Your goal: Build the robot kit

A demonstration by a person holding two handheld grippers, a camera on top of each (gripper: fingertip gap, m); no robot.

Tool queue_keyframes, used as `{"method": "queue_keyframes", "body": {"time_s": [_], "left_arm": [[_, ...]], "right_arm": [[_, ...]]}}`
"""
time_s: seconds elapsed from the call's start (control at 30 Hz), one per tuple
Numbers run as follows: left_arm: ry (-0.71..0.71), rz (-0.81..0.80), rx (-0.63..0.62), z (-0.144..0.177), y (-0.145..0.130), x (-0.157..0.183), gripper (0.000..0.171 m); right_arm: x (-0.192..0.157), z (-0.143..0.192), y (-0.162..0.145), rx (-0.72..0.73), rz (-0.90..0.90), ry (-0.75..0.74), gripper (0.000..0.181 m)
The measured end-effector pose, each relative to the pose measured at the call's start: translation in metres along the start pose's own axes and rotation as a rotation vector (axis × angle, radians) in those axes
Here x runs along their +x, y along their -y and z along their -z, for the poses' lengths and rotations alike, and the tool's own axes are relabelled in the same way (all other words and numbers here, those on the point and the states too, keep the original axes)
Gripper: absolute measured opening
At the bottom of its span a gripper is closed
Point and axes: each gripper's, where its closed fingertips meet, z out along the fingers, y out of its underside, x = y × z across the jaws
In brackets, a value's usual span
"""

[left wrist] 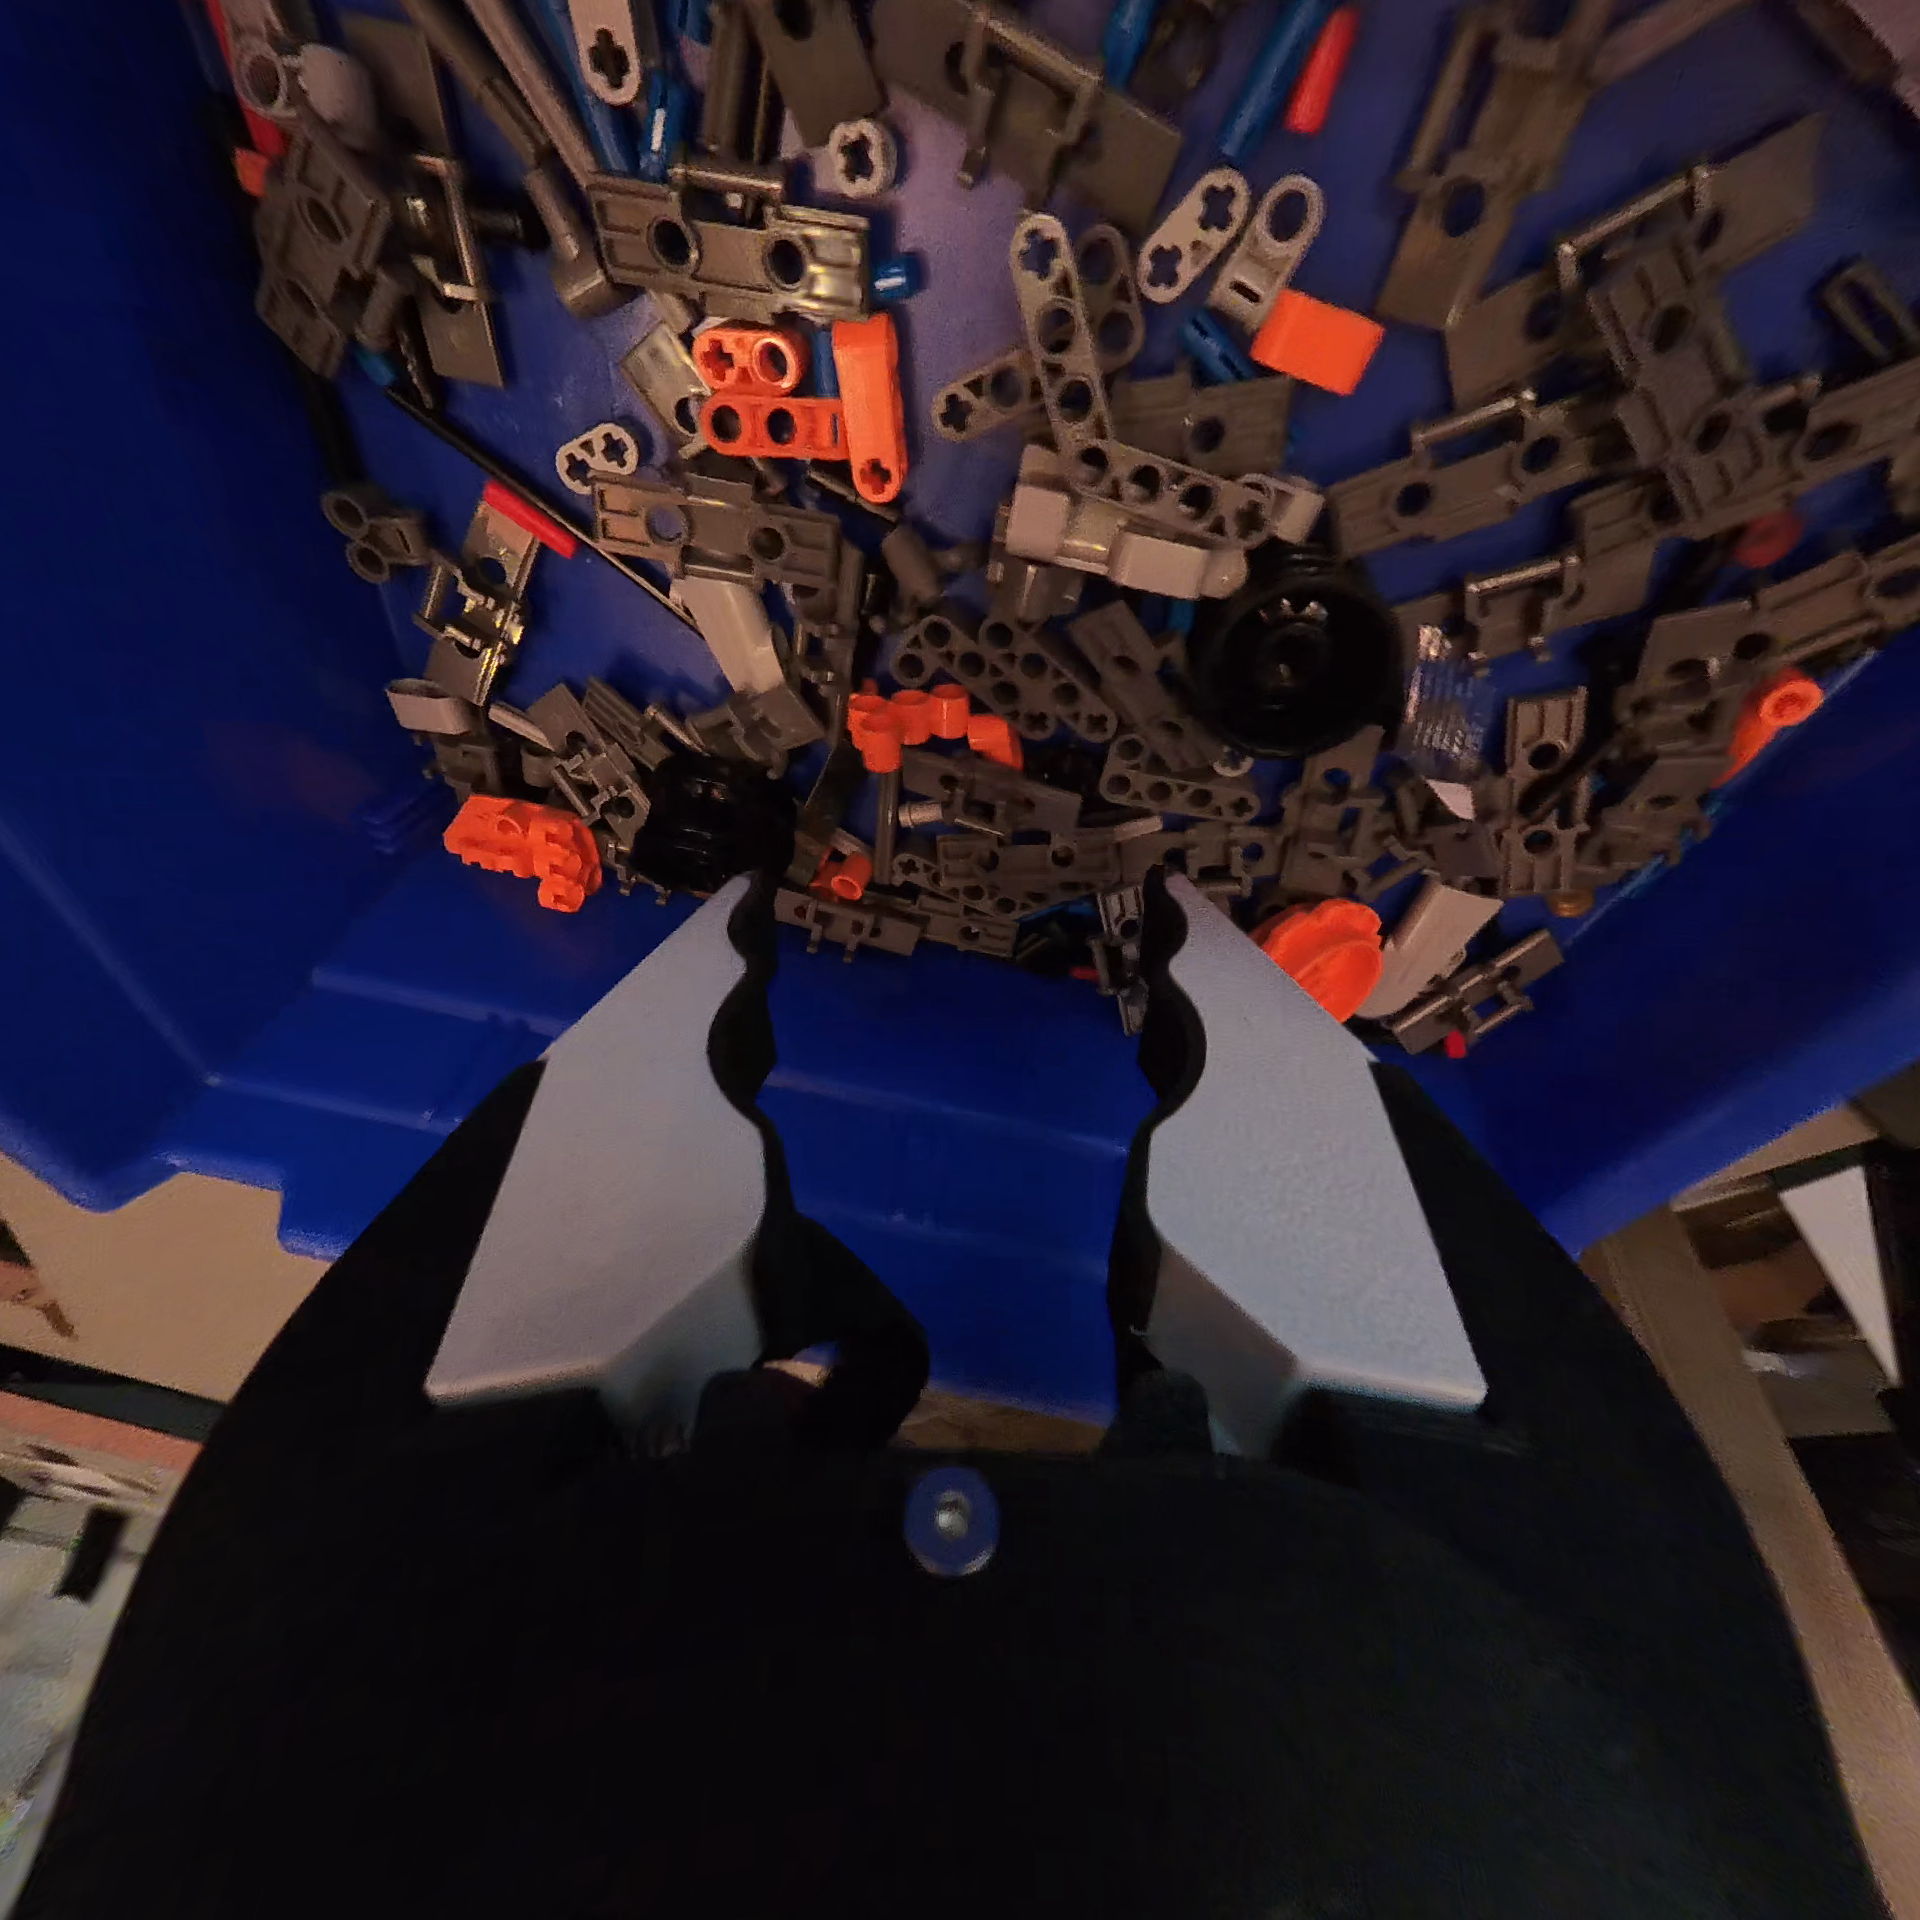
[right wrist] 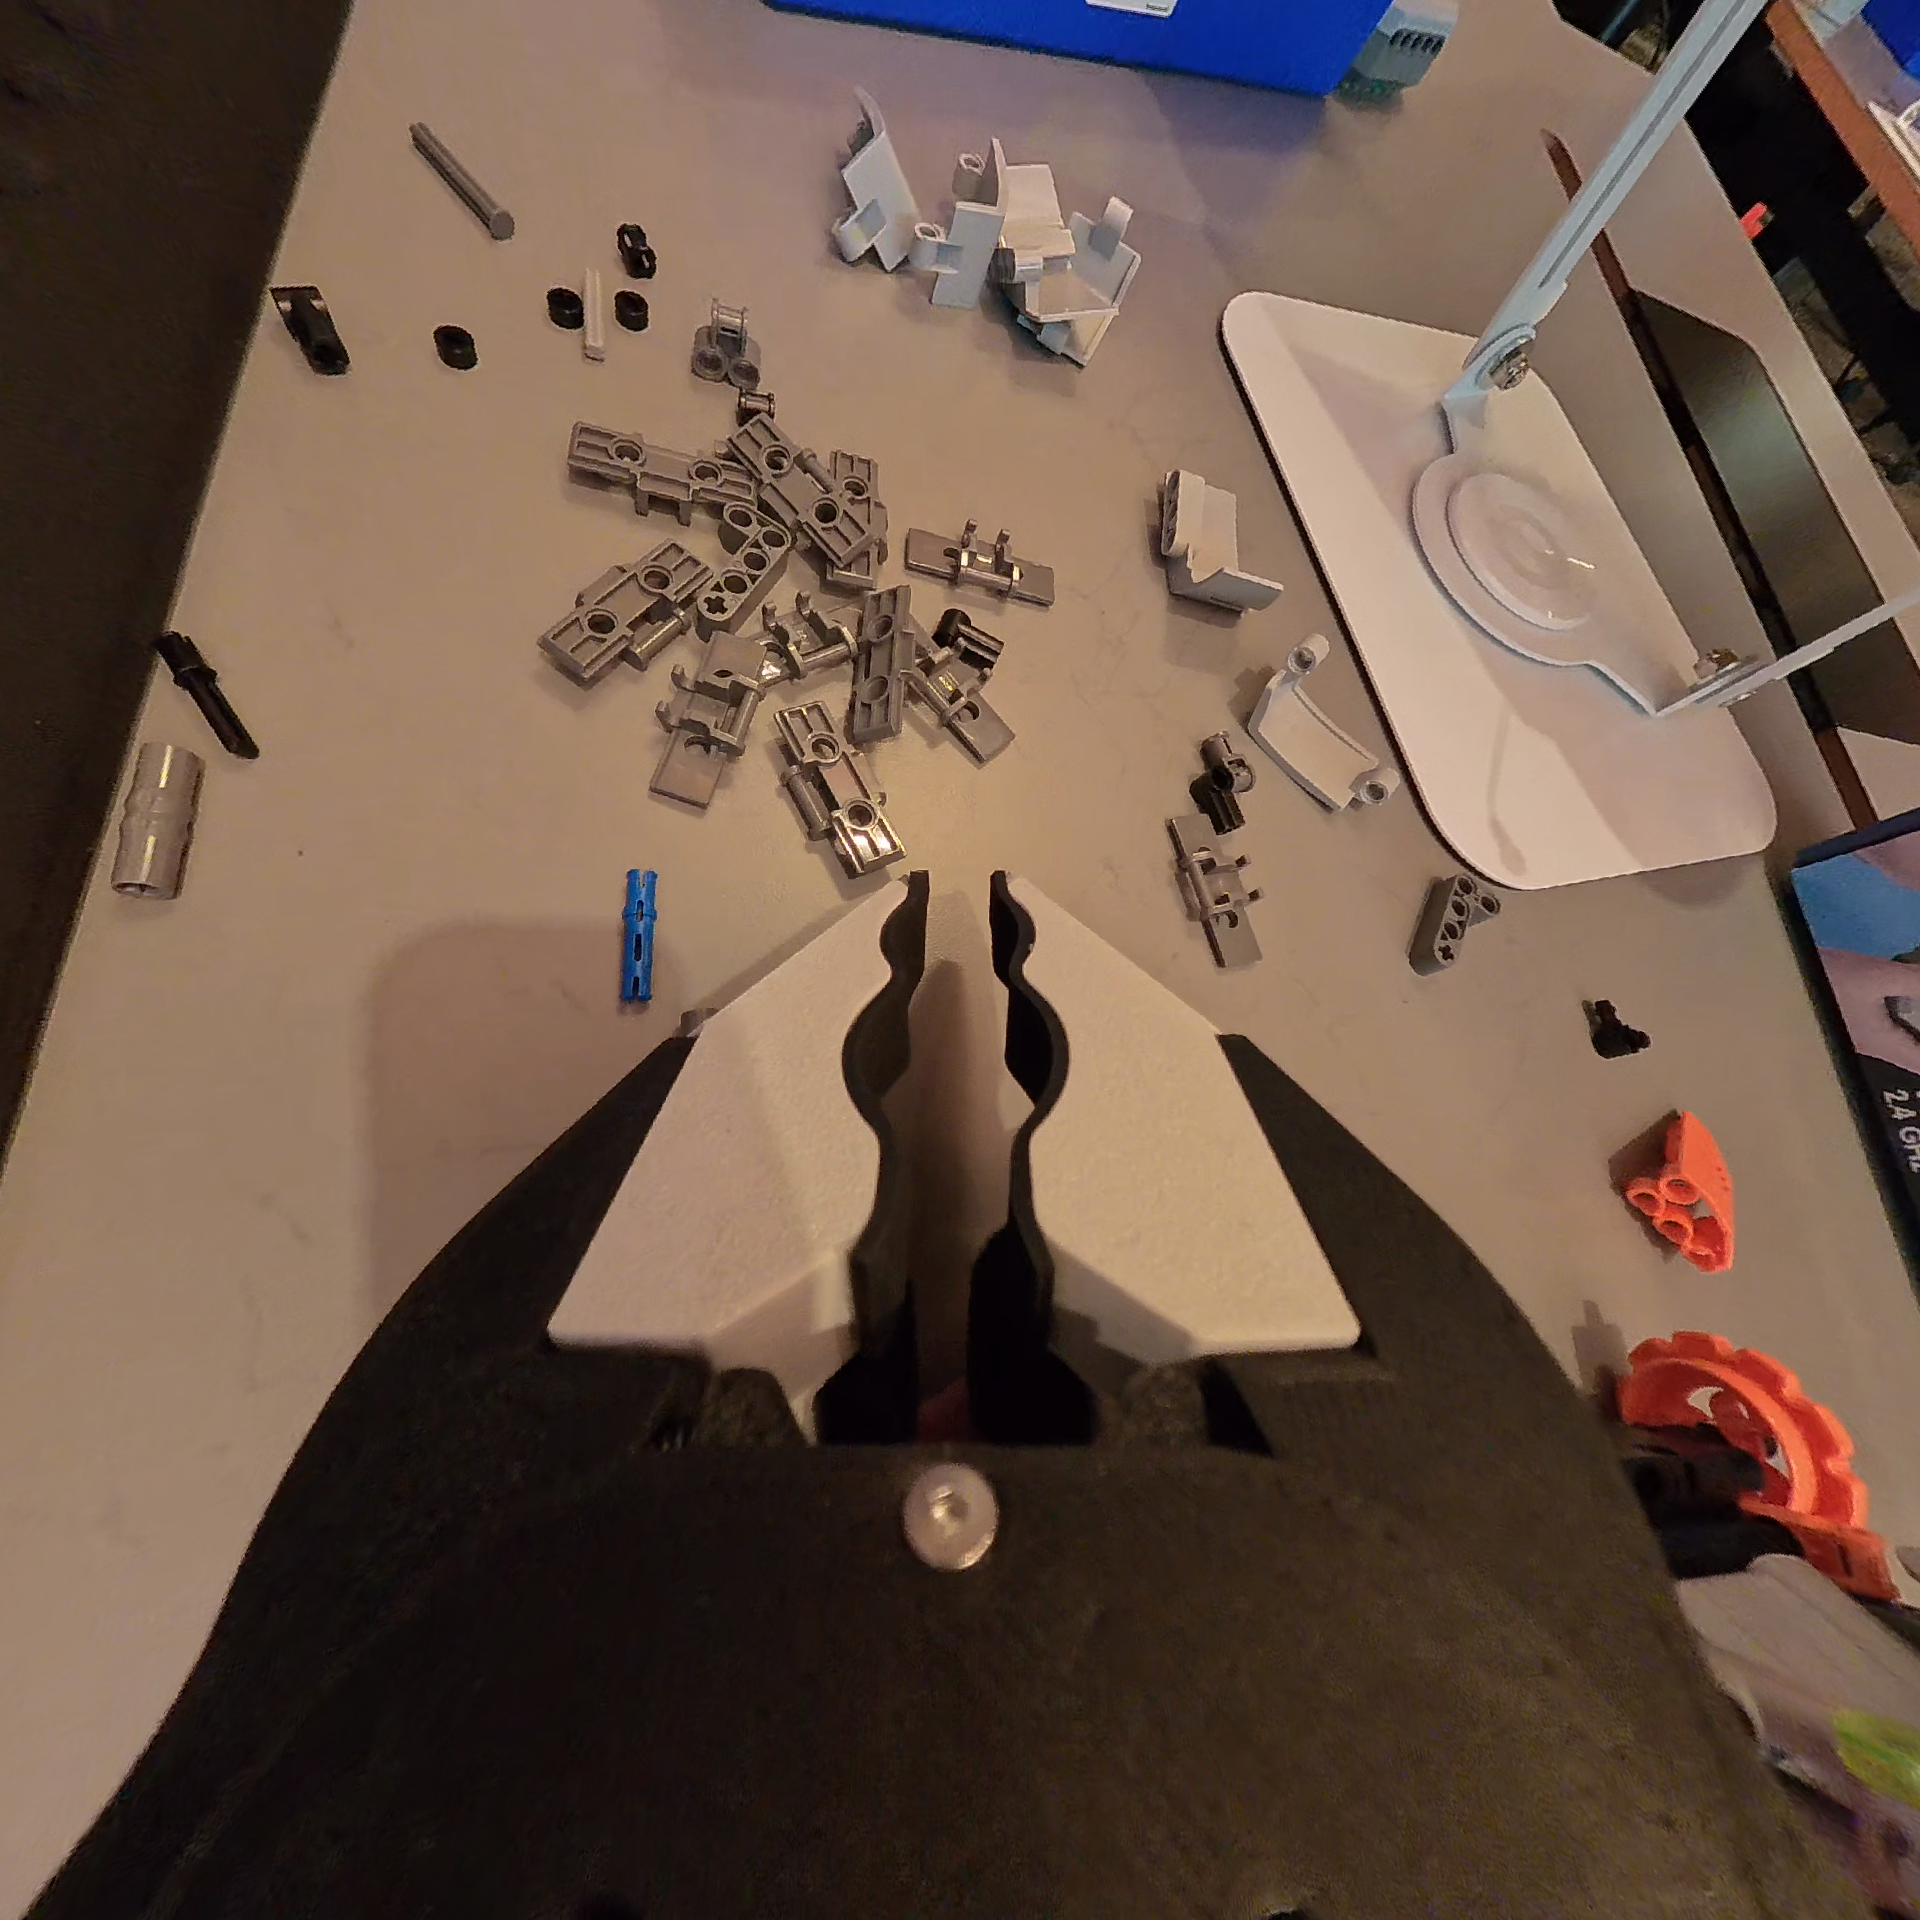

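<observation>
- Left wrist view: the left hand-held gripper (left wrist: 956, 894) reaches over the near wall of a blue bin (left wrist: 156, 623), jaws spread wide with nothing between them.
- Its tips sit at the near edge of a heap of dark grey building pieces (left wrist: 1039, 727) on the bin floor. A small grey piece hangs beside the right-hand fingertip; I cannot tell whether they touch.
- Just left of the left-hand tip lies a black toothed wheel (left wrist: 712, 821), with an orange connector (left wrist: 525, 847) beyond it. An orange round piece (left wrist: 1325, 951) lies just right of the other tip, and a black wheel hub (left wrist: 1294, 655) sits farther in.
- Right wrist view: the right hand-held gripper (right wrist: 951, 881) hovers above the desk (right wrist: 312, 1195), jaws parted by a narrow gap, holding nothing.
- Just ahead of its tips lies a cluster of grey track links (right wrist: 769, 613). A blue pin (right wrist: 637, 935) lies near to the left, and a silver sleeve (right wrist: 158, 821) near the desk's left edge.
- A white stand base (right wrist: 1351, 416) rests to the right, light grey panels (right wrist: 987, 249) farther off, and an orange gear (right wrist: 1745, 1455) at the right edge.
</observation>
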Motion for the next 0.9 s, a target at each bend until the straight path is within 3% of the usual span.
{"method": "queue_keyframes", "body": {"time_s": [0.13, 0.23, 0.37, 0.47, 0.6, 0.83, 0.9], "left_arm": [[-0.004, 0.147, -0.122, -0.013, -0.017, -0.013, 0.084], [-0.085, 0.355, -0.088, -0.015, -0.01, -0.009, 0.089], [-0.137, 0.448, -0.085, -0.024, -0.007, -0.006, 0.085], [-0.225, 0.478, -0.025, -0.024, 0.001, 0.003, 0.064], [-0.249, 0.495, 0.015, -0.025, 0.004, 0.001, 0.062], [-0.333, 0.455, 0.073, -0.019, 0.02, 0.018, 0.014], [-0.324, 0.454, 0.093, -0.018, 0.02, 0.019, 0.011]], "right_arm": [[0.0, 0.0, 0.0, 0.001, -0.001, 0.001, 0.01], [0.0, 0.0, 0.0, 0.002, -0.002, 0.003, 0.01], [0.0, 0.0, 0.0, 0.004, -0.003, 0.005, 0.01], [-0.001, 0.001, 0.0, 0.007, -0.002, 0.007, 0.009], [-0.001, 0.0, 0.0, 0.005, -0.001, 0.009, 0.01], [-0.001, 0.001, 0.0, 0.006, -0.004, 0.009, 0.01], [-0.001, 0.001, 0.0, 0.007, -0.007, 0.011, 0.01]]}}
